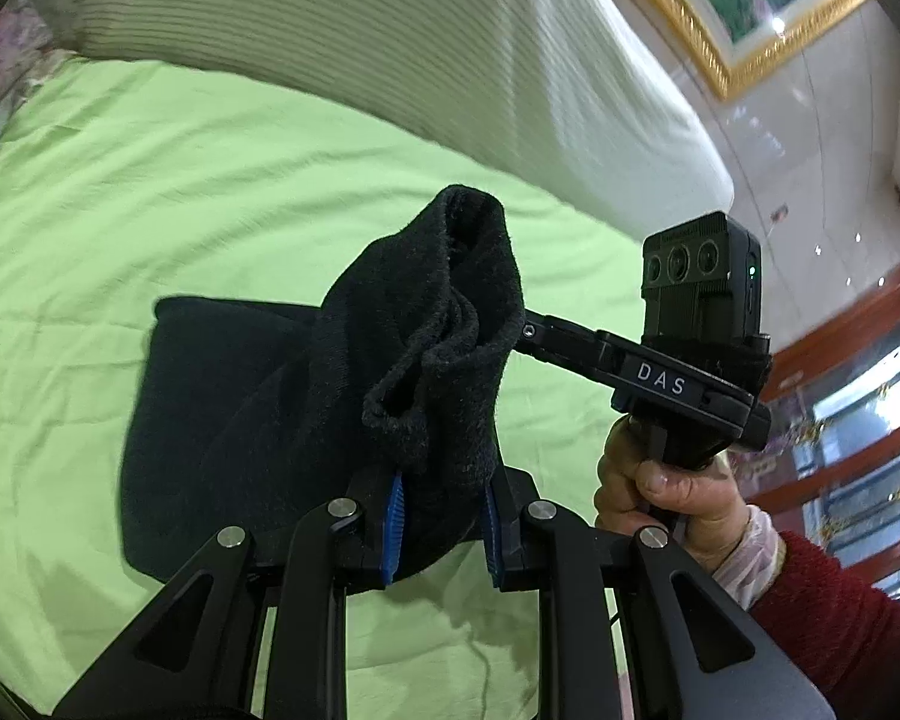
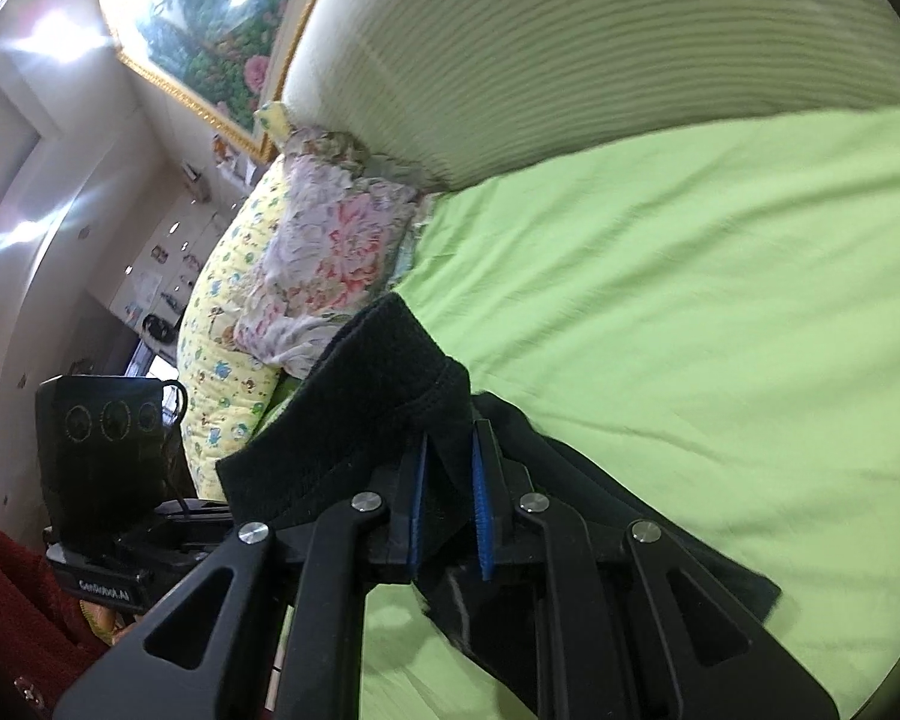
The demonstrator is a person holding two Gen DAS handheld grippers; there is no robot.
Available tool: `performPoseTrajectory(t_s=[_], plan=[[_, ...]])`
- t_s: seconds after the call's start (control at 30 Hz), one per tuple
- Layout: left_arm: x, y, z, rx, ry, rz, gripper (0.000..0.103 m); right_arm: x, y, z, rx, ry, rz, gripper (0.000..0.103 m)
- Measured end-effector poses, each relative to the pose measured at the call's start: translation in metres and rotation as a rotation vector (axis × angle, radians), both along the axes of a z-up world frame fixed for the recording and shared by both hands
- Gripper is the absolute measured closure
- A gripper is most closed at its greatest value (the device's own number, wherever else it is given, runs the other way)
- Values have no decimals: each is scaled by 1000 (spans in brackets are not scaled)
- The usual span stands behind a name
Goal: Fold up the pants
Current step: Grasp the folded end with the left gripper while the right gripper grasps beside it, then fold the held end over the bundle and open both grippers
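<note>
Black pants [image 1: 222, 420] hang bunched over a green bedsheet [image 1: 150, 192]. My left gripper [image 1: 441, 531] is shut on a fold of the pants, which rises in a lump between the blue pads [image 1: 395, 525]. My right gripper shows in the left wrist view at the right [image 1: 531, 333], its tip buried in the same cloth, held by a hand. In the right wrist view, my right gripper [image 2: 450, 516] is shut on a banded edge of the pants [image 2: 354, 414], lifted above the sheet [image 2: 690, 300]. The rest of the cloth trails down to the right.
A white ribbed headboard or cushion [image 1: 390, 42] runs along the far side of the bed. Floral and yellow patterned pillows [image 2: 282, 264] lie at the bed's end. A gold-framed picture [image 2: 210, 18] hangs on the wall. The other gripper's camera block [image 2: 102, 438] is close at left.
</note>
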State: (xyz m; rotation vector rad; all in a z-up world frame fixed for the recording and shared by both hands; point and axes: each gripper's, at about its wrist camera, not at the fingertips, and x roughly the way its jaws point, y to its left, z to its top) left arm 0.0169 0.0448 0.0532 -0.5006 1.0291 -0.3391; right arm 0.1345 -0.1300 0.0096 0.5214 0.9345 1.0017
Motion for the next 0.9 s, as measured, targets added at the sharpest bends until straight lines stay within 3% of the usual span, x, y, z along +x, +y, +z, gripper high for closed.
performPoseTrajectory(t_s=[0.4,0.5,0.6,0.67,0.7,0.73,0.9], plan=[[16,-66,-44,125,70,-106,82,-11,-48,-43,-24,94,-112,100],[20,-74,-56,138,98,-117,77,-16,-62,-47,-38,122,-166,99],[22,-77,-61,104,121,-130,61,-24,-78,-50,-79,160,-251,97],[23,-77,-62,71,137,-131,55,-29,-84,-52,-115,182,-299,76],[23,-76,-63,69,137,-130,55,-32,-88,-53,-136,199,-328,47],[22,-76,-62,71,137,-130,53,-36,-91,-52,-138,207,-351,30],[18,-64,-55,47,118,-119,47,-53,-97,-41,-131,196,-440,29]])
